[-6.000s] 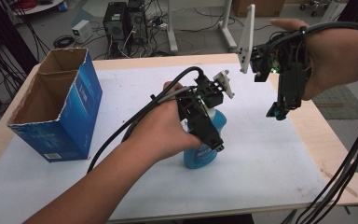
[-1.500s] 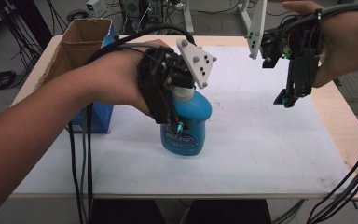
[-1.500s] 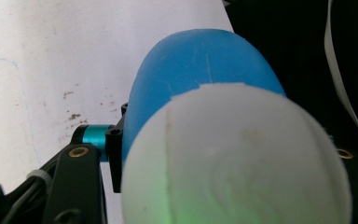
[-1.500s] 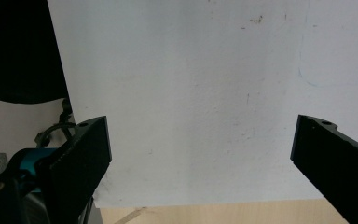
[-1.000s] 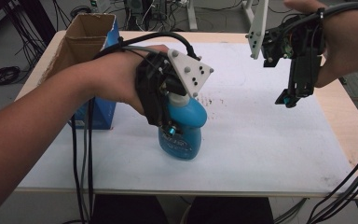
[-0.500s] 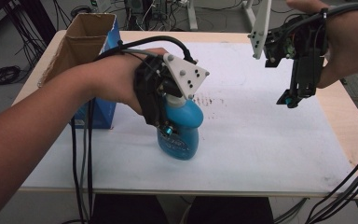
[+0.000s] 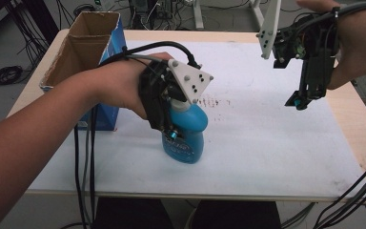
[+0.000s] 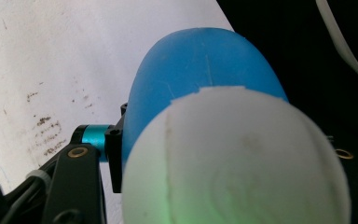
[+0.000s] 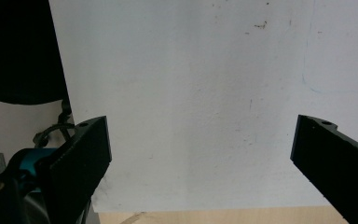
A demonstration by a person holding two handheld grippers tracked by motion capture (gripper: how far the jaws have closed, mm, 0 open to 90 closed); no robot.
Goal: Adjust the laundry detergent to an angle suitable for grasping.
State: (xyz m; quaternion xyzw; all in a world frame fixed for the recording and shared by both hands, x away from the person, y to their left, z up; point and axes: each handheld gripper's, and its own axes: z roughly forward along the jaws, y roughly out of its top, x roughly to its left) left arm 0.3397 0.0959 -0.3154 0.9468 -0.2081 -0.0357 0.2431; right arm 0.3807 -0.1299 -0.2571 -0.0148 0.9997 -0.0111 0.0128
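A blue spray bottle (image 7: 187,137) with a white neck is tilted over the white mat (image 7: 267,143) near the table's front. My left gripper (image 7: 167,125) is shut on its upper body, the grey plate on top. In the left gripper view the blue bottle (image 8: 200,70) and its white top (image 8: 233,158) bulge between the jaws; a black finger (image 8: 77,182) presses its left side. Whether the base touches the mat I cannot tell. My right gripper (image 7: 303,99) hangs open above the mat's right part, and its own view shows the gripper (image 9: 200,140) with nothing between the jaws.
An open cardboard box with blue sides (image 7: 83,52) stands at the table's left, just behind my left forearm. Cables trail from both grippers over the front edge. The wooden table rim (image 7: 362,129) shows on the right. Small dark marks (image 7: 214,101) dot the mat.
My left gripper has carried the bottle slightly toward the table's front and left, tilting it a little more. The right gripper has stayed open in about the same place.
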